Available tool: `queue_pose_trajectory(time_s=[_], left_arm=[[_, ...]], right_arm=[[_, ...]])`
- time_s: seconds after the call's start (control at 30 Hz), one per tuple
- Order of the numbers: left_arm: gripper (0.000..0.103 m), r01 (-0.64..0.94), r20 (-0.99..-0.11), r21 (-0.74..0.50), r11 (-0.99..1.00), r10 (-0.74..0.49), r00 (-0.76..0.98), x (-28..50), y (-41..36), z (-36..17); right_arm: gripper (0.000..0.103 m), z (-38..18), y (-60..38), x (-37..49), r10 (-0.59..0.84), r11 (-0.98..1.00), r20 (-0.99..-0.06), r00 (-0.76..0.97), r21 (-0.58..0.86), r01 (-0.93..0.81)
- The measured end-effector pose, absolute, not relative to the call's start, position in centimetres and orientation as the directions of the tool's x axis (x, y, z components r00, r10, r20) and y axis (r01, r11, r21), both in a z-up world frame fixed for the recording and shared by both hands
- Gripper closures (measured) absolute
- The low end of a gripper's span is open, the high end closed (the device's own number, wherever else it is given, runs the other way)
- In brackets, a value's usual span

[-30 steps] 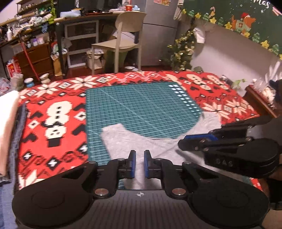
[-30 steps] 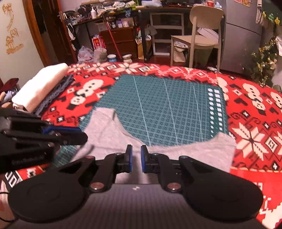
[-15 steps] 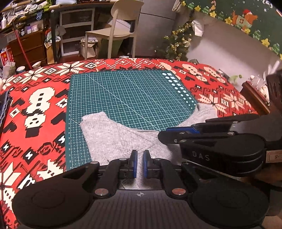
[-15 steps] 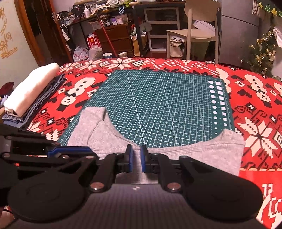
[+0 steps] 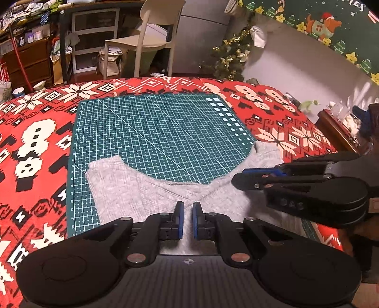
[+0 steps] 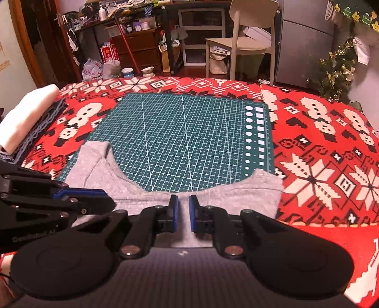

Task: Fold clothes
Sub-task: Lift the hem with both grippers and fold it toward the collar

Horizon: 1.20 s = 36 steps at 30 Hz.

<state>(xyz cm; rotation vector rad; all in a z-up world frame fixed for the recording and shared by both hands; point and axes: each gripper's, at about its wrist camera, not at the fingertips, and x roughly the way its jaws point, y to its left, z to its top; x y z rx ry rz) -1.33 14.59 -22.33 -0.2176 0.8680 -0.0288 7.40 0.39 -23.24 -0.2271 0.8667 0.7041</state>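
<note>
Left wrist: both grippers' jaws nearly closed above grey garment (image 5: 132, 189)

A green cutting mat (image 5: 156, 139) is lying straight ahead of the hand-held gripper, on a red cloth (image 5: 35, 132) with white snowmen and snowflakes that is covering the worktop. Beyond the far edge a pale chair (image 6: 246, 40) is standing beside a dark desk (image 6: 142, 14) crowded with clutter. To the far right a small decorated Christmas tree (image 5: 233, 56) is standing against the wall. A red-handled broom (image 6: 126, 46) is leaning by wooden drawers (image 6: 137, 51).
</note>
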Motion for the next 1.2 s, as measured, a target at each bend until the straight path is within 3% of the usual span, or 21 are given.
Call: queue_pose_trajectory(time_s=[0.6,0.9,1.2], left_arm=[[0.095,-0.070,-0.744,-0.203,0.977,-0.107,0.660,-2.8,15.0,-20.9],[0.095,-0.115,-0.768,-0.169,0.979,-0.058,0.638,-4.4,16.0,-22.0],[0.095,-0.153,-0.761,-0.160,0.975,-0.023,0.648,-5.1,17.4,-21.5]], right_arm=[[0.092,-21.8,0.8,5.2,0.548,0.700,-0.730,0.409,0.132,-0.702],[0.092,-23.9,3.2,5.0,0.549,0.696,-0.739,0.390,0.146,-0.703],[0.092,-22.6,3.7,5.3,0.570,0.701,-0.717,0.401,0.170,-0.693]])
